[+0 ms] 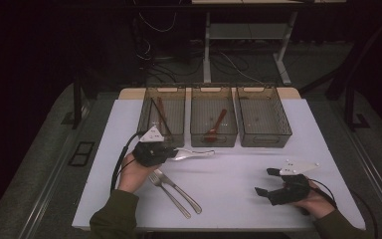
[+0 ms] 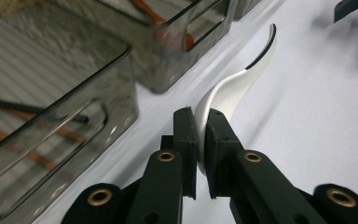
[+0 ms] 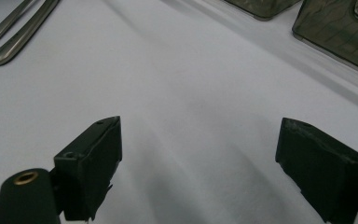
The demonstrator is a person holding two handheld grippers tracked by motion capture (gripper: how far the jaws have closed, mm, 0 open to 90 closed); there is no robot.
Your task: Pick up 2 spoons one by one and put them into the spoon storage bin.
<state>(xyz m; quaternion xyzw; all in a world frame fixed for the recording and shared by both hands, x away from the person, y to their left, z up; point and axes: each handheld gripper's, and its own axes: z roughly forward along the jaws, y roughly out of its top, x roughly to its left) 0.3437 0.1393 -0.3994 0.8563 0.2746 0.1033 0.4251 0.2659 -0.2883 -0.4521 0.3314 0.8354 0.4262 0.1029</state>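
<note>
Your sleeves (image 1: 110, 215) are olive green, cuffs at the wrists. Your left gripper (image 1: 173, 153) is matte black with a grey three-cornered plate (image 1: 151, 134) on top and a black cable (image 1: 121, 158) trailing off it. Your right gripper (image 1: 267, 181) matches, same pale plate (image 1: 298, 167). Up close the black jaws have blocky square pads (image 2: 187, 140) and brass-coloured ringed pivot holes (image 2: 166, 156)

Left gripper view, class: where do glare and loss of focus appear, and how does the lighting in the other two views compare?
Left gripper view: the spoon gleams white, and the bins behind blur. High view: the table is lit, the room around it dark. Right gripper view: soft, even light, with faint shadows under the right gripper.
</note>
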